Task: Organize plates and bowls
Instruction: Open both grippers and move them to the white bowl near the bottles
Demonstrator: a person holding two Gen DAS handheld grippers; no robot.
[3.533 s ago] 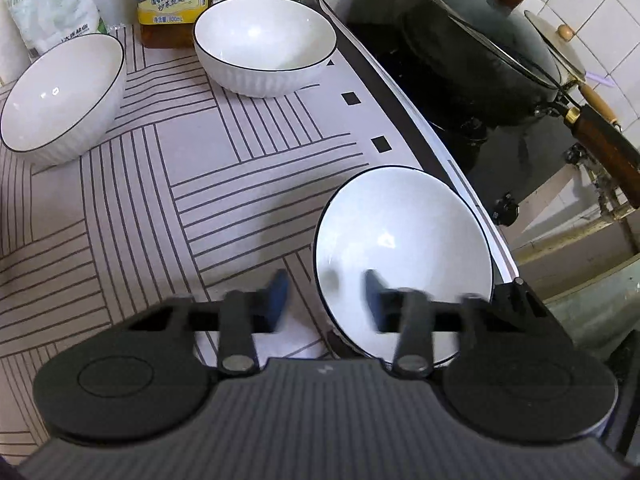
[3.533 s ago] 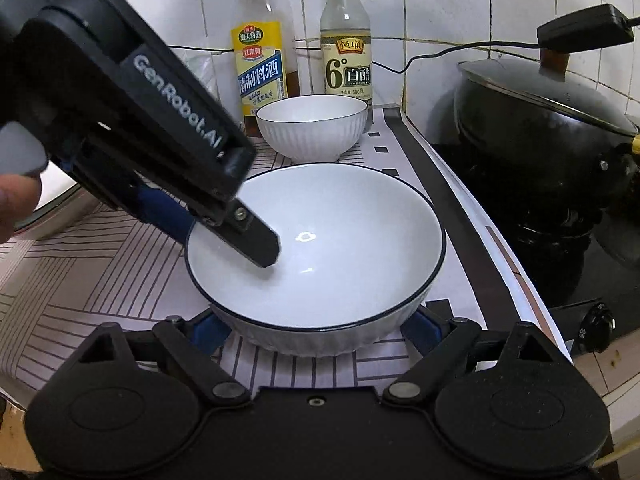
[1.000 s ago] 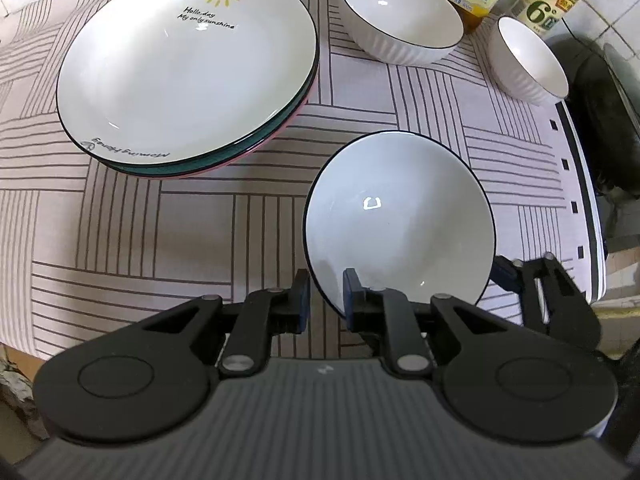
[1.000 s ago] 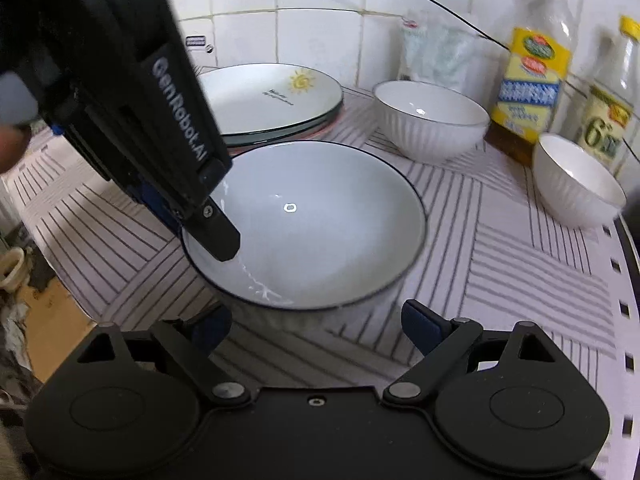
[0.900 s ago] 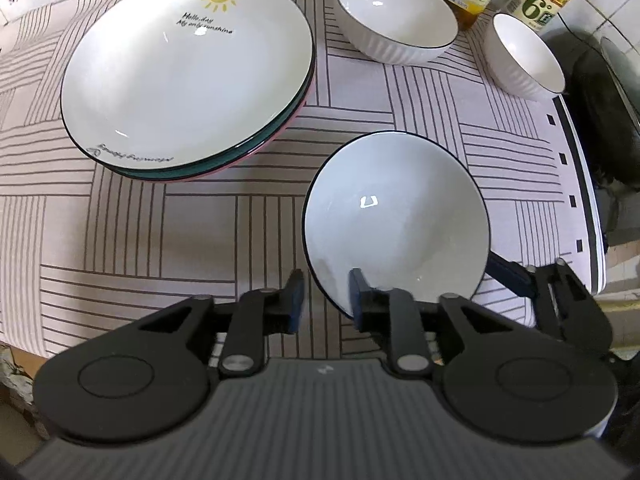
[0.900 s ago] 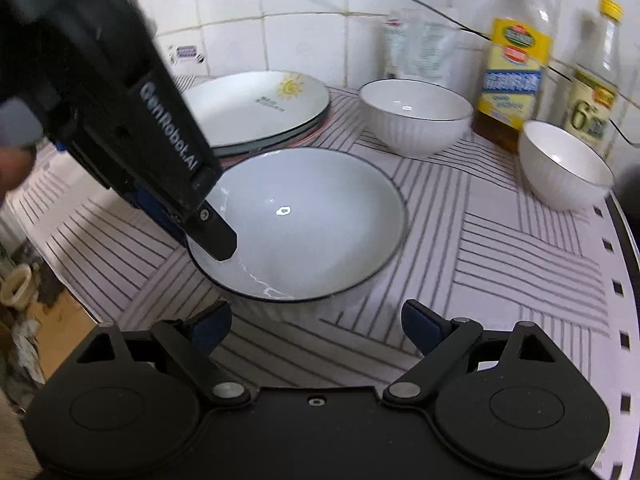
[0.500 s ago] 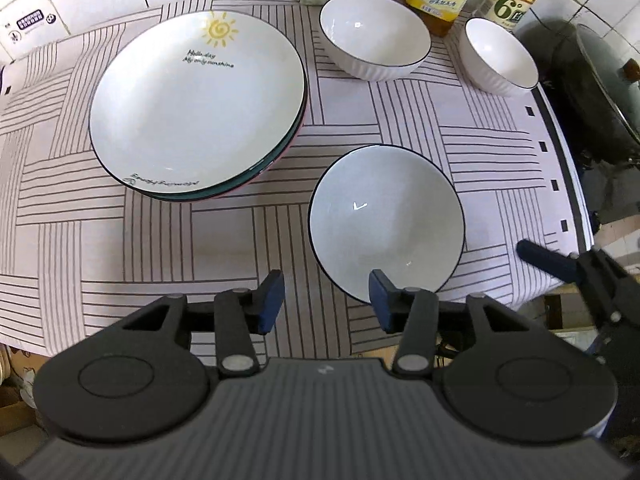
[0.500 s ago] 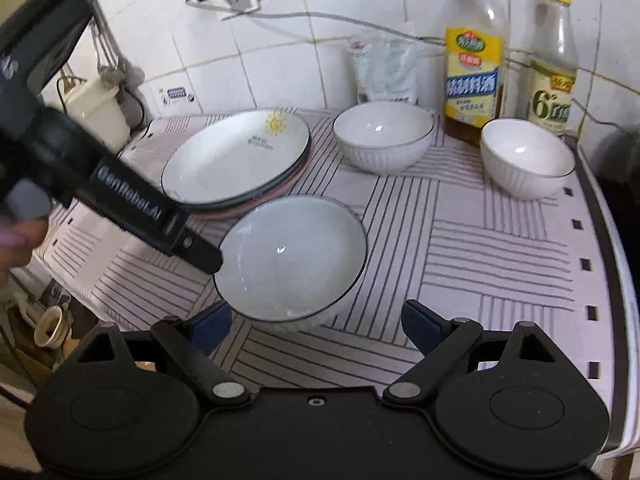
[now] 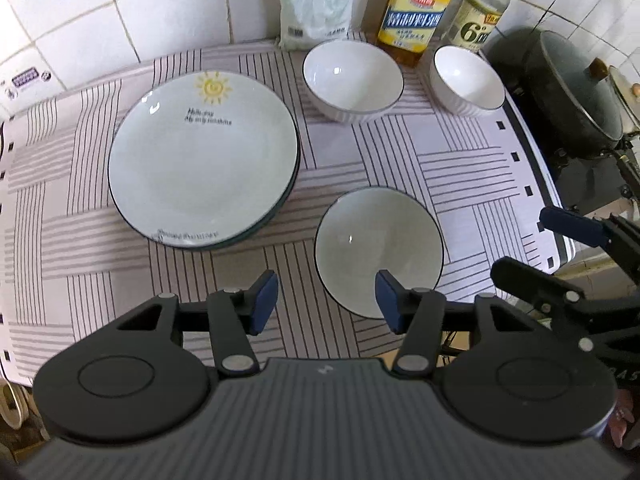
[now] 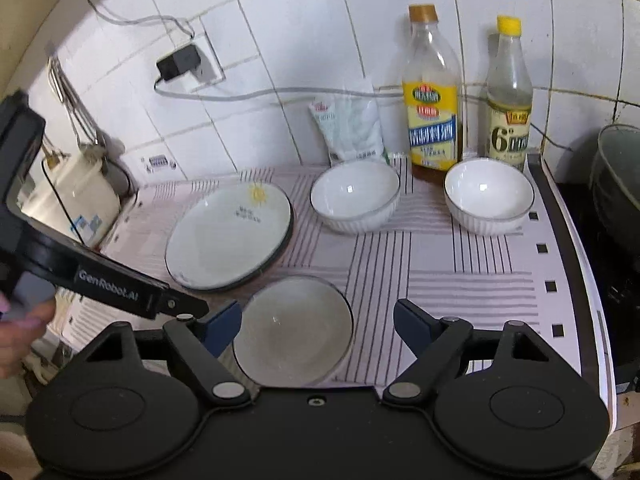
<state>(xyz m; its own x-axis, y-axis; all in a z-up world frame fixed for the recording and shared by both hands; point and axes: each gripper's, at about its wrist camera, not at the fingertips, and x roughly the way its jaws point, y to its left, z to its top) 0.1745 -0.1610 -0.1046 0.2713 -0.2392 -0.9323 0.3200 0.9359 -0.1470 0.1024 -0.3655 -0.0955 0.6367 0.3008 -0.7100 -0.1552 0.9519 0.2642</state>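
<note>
Nearest me, my left tool is opening and my right tool closing, both empty above the black-rimmed white ceramic bowl resting on the striped table. Beyond lie the stacked sun-printed plates, then two ribbed white bowls near the wall.

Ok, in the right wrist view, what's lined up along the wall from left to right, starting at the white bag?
white bag → yellow-label bottle → yellow-cap bottle. The two far bowls sit in front of them and overlap, so I leave those out.
</note>
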